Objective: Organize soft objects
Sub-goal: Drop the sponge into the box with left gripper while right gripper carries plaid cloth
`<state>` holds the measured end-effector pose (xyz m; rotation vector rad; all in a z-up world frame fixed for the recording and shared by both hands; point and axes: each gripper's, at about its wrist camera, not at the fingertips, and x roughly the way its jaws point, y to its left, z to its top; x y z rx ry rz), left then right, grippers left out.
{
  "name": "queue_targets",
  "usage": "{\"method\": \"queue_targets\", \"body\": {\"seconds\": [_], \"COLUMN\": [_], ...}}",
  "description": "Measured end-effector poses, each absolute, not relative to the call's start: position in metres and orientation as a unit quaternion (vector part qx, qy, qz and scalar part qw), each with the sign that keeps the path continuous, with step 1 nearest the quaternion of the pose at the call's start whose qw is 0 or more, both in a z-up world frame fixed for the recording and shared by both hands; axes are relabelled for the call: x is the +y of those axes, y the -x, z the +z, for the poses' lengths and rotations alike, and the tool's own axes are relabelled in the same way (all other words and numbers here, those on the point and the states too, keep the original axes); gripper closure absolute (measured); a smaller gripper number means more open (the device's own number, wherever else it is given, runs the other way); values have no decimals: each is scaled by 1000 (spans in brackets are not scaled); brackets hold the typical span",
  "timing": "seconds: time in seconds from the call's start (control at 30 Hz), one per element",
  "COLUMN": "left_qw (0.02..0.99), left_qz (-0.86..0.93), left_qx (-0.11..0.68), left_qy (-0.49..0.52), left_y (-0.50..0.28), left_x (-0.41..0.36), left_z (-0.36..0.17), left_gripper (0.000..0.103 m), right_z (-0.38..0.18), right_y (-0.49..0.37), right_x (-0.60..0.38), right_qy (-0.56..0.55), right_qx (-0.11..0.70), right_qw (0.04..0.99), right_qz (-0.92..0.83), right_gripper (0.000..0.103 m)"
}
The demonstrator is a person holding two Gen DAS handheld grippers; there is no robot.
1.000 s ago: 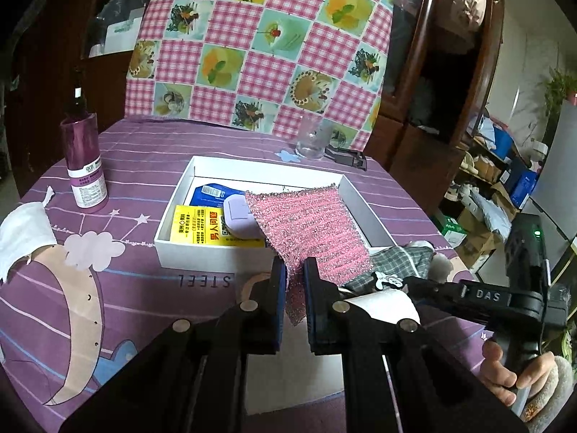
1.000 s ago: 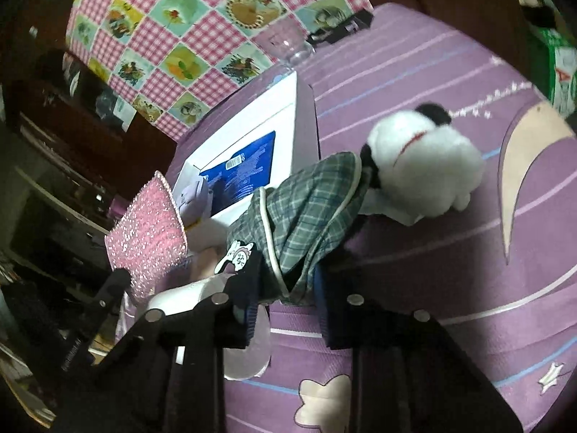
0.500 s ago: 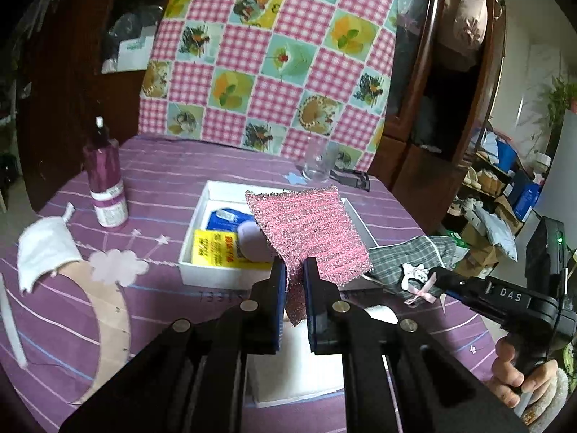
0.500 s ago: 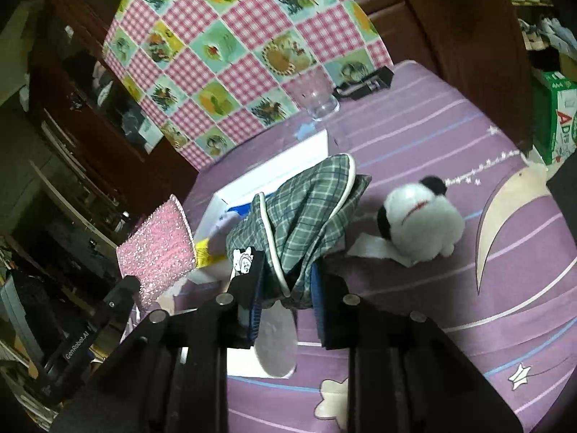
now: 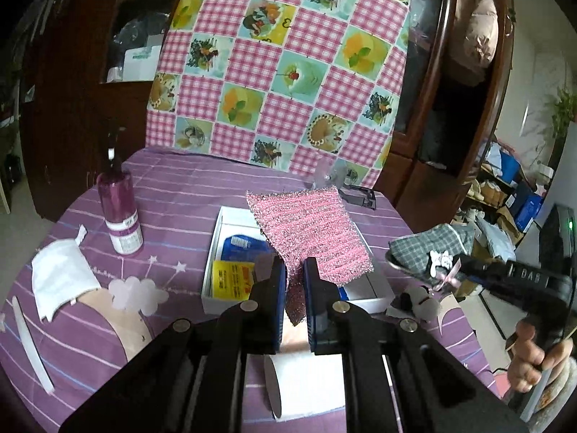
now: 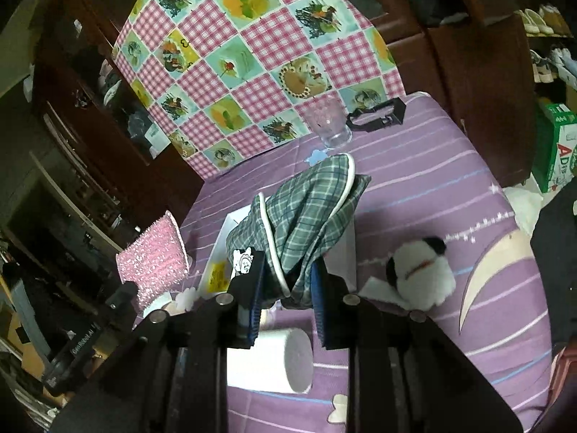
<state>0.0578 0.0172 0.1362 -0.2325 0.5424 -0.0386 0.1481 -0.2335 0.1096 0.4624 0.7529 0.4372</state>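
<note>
Both cloths have risen clear above the white box. The left hand-held gripper pinches the pink scouring cloth over it; the right hand-held gripper clamps the plaid pouch above the box's right edge, the panda plush lying beside it on open purple surface.

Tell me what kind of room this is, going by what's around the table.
Most likely a lived-in room of a home, perhaps a dining or living area. A table under a purple cartoon tablecloth stands by a dark wooden cabinet, with shoes on shelves and cardboard boxes stacked beyond.
</note>
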Motion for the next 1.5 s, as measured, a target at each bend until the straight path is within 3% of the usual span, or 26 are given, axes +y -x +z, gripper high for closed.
{"method": "queue_targets", "body": {"seconds": [0.33,0.6,1.13,1.37,1.5], "left_qw": [956,937,929,925,904], "left_qz": [-24,-54,-14,-2,-17], "left_qx": [283,329,357,366,410], "left_qy": [73,104,94,104,119], "left_y": [-99,-154,-198,-201,-200], "left_x": [13,10,22,45,68], "left_z": [154,108,56,57,61], "left_gripper": [95,95,95,95,94], "right_z": [130,86,21,21,25], "right_y": [-214,-257,-272,-268,-268], "right_x": [-212,-188,-156,-150,-152], "right_qy": [-219,-182,-64,-31,-31], "right_qx": [424,483,551,549,552], "right_qw": [850,824,799,805,806], "right_qz": [223,232,231,221,212], "right_gripper": [78,78,78,78,76]}}
